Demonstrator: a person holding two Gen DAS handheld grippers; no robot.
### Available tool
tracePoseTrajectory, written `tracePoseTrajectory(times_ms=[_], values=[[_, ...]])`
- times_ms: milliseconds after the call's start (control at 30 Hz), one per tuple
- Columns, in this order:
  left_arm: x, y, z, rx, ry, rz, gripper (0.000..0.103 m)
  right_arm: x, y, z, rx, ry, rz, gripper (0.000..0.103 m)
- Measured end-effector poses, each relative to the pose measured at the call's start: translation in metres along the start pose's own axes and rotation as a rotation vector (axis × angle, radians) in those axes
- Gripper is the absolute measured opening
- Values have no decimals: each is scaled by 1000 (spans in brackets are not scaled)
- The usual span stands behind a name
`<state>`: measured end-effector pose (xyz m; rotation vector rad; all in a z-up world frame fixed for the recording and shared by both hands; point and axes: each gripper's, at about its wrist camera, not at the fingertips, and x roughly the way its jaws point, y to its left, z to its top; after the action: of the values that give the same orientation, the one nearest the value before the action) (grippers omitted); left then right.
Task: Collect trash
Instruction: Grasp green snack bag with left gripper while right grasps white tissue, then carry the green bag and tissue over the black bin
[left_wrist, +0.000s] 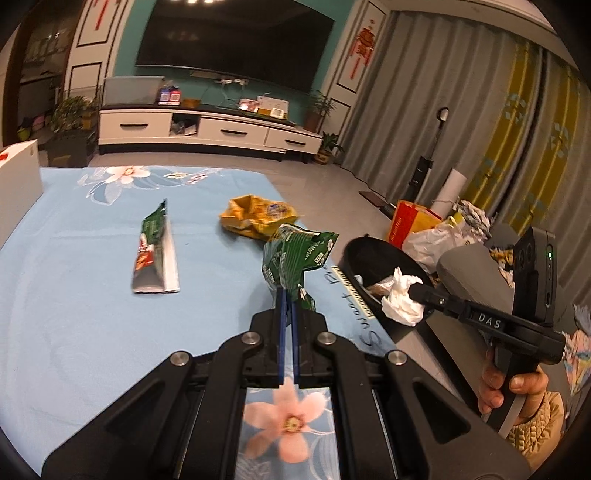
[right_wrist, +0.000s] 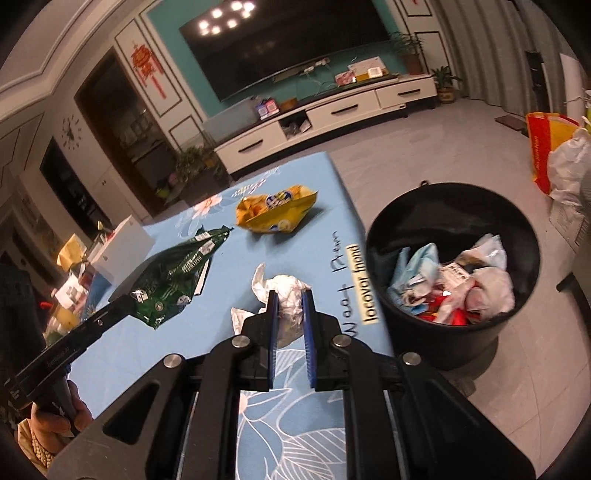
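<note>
Grippers both pinch trash: left gripper (left_wrist: 288, 295) clamps green wrapper (left_wrist: 295, 254); right gripper (right_wrist: 290, 299) squeezes what looks like crumpled tissue (right_wrist: 284, 291).

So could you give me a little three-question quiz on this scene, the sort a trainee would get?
1. True or false: the left gripper is shut on the crumpled green foil wrapper.
2. What does the right gripper hold?
A. a yellow crisp bag
B. a crumpled white tissue
C. nothing
3. Which pieces of trash lie loose on the blue flowered cloth?

Key
1. True.
2. B: the crumpled white tissue.
3. The crumpled yellow snack bag and the flattened green and silver packet. The round black bin beside the cloth already holds other trash.
</note>
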<state>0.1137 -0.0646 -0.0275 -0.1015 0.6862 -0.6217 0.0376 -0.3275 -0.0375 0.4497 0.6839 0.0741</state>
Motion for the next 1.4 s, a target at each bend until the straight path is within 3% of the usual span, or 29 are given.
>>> tracePoseTrajectory(times_ms=[600, 1400], values=[[29, -80, 9, 140, 27, -59, 4, -46, -60, -4, 108, -90, -61, 13], [96, -156, 34, 275, 59, -122, 4, -44, -111, 15, 158, -158, -142, 13]])
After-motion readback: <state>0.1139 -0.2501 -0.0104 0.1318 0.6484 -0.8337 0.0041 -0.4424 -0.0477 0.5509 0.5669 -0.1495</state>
